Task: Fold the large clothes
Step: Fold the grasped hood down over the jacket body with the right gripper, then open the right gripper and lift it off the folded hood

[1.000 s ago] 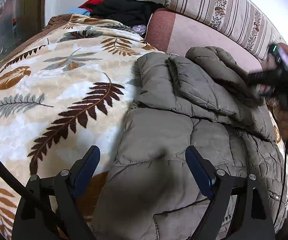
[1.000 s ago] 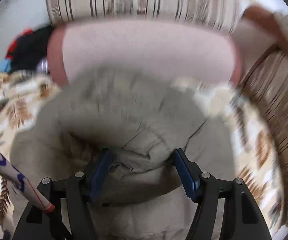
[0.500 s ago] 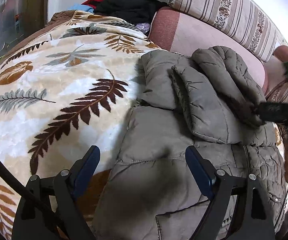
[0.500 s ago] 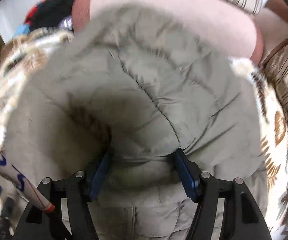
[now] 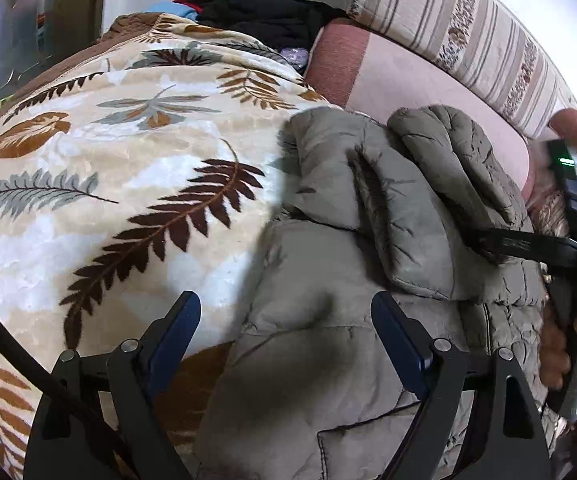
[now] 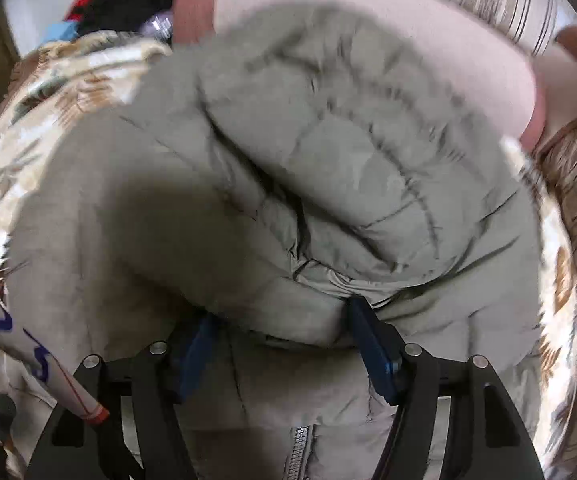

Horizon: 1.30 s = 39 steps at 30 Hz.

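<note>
Now the sleeve [image 6: 368, 168] of the padded grey-green jacket [image 5: 328, 340] has travelled further across the garment than a second ago: then it was bunched near the pink bolster [image 5: 408, 92], and since then the right gripper [image 6: 284, 340] has drawn it over the jacket's body toward the camera, so its quilted length lies folded across the chest. The right gripper's blue pads are clamped on a thick roll of that sleeve, one on each side, with the fabric bulging between and above them. In the left wrist view this same tool shows as a blurred black bar at the right edge, with a hand [image 5: 556, 344] behind it.

The left gripper [image 5: 284, 340] has kept its place over that second. Its jaws stand wide apart and hold nothing; they hover above the jacket's lower left edge, one finger over the blanket [image 5: 108, 184], the other over the jacket, and whether either touches the cloth I cannot tell.

The jacket lies flat on the cream blanket with brown and grey fern leaves, zip [image 6: 298, 452] near the bottom of the right wrist view. Behind it runs the pink bolster, with a striped cushion [image 5: 468, 28] above. A heap of black, red and blue clothes [image 5: 260, 12] sits at the far end. A white rod with blue marks [image 6: 28, 360] crosses the lower left of the right wrist view.
</note>
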{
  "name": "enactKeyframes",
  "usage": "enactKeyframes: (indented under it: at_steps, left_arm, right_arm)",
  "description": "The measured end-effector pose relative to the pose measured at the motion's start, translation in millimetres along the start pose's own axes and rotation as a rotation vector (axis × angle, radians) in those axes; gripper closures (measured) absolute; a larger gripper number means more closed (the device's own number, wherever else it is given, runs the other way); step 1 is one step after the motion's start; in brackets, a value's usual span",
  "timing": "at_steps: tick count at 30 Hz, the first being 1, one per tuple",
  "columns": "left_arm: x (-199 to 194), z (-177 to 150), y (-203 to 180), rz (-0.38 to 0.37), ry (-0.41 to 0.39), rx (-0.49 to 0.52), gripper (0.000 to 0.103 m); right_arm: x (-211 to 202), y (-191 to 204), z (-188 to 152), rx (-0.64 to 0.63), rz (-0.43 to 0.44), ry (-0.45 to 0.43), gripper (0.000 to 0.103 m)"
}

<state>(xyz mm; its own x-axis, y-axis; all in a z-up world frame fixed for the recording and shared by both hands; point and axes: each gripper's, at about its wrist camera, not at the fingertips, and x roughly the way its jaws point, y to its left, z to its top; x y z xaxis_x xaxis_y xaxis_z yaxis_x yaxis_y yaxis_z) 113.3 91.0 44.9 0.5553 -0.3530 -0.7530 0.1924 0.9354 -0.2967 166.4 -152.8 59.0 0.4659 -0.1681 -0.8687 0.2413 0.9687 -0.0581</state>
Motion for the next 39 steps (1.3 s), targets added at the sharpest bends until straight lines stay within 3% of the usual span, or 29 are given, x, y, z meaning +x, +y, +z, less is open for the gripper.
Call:
enactKeyframes:
  at_steps: [5,7,9,11,15,19,20,23,25,28,31,32,33,34,39]
  left_arm:
    - [-4.1,2.3,8.5,-0.006,-0.006,-0.046,0.017]
    - [-8.1,0.9,9.9,-0.005,-0.019,-0.056,0.017]
    - [-11.1,0.5,9.6,0.004,-0.033,-0.051,0.017]
    - [-11.1,0.9,8.3,0.011,-0.04,-0.045,0.017]
    - [-3.7,0.7,3.4,0.035,-0.034,-0.011,0.017]
    - [0.3,-0.1,3.5,0.032,-0.016,-0.01,0.017]
    - [0.1,-0.1,3.7,0.033,-0.018,-0.011,0.017]
    - [0.0,-0.3,3.3,0.032,-0.016,-0.012,0.017]
    - [1.0,-1.6,1.5,0.03,-0.01,-0.007,0.017]
    - [2.7,-4.4,-3.3,0.029,-0.002,0.01,0.017]
    - [4.2,-6.1,-7.2,0.037,-0.004,0.027,0.017]
    - [4.8,-6.2,-7.9,0.04,-0.004,0.029,0.017]
    - [6.0,-6.1,-8.0,0.043,-0.003,0.03,0.017]
    - [6.7,-6.3,-8.0,0.046,-0.001,0.03,0.017]
    - [5.1,-6.1,-7.5,0.042,-0.007,0.031,0.017]
  right_arm:
    - [-37.7,41.2,-13.0,-0.113,0.207,-0.026,0.032]
    - [-32.0,63.4,-15.6,-0.184,0.237,0.006,0.036]
    - [-8.5,87.4,-18.0,-0.249,0.201,0.061,0.058]
    - [18.2,102.3,-12.2,-0.264,0.158,0.085,0.06]
    - [40.9,113.1,11.3,-0.219,0.117,0.046,0.059]
    - [7.1,105.3,22.2,-0.219,0.166,0.008,0.059]
    - [-12.1,97.5,20.1,-0.235,0.17,-0.034,0.054]
    - [-49.9,69.0,11.2,-0.258,0.048,-0.176,0.013]
    - [-48.5,51.9,4.9,-0.295,-0.062,-0.204,0.007]
    - [-15.4,39.0,-6.8,-0.367,-0.147,-0.102,0.008]
    - [14.1,34.3,-13.9,-0.422,-0.258,-0.1,0.021]
    - [18.8,29.9,-11.6,-0.41,-0.281,-0.106,0.036]
    - [21.2,24.6,-8.3,-0.382,-0.294,-0.095,0.076]
    - [21.6,18.7,-5.5,-0.35,-0.285,-0.077,0.089]
    - [-33.1,-5.0,-8.7,-0.227,-0.164,-0.113,0.095]
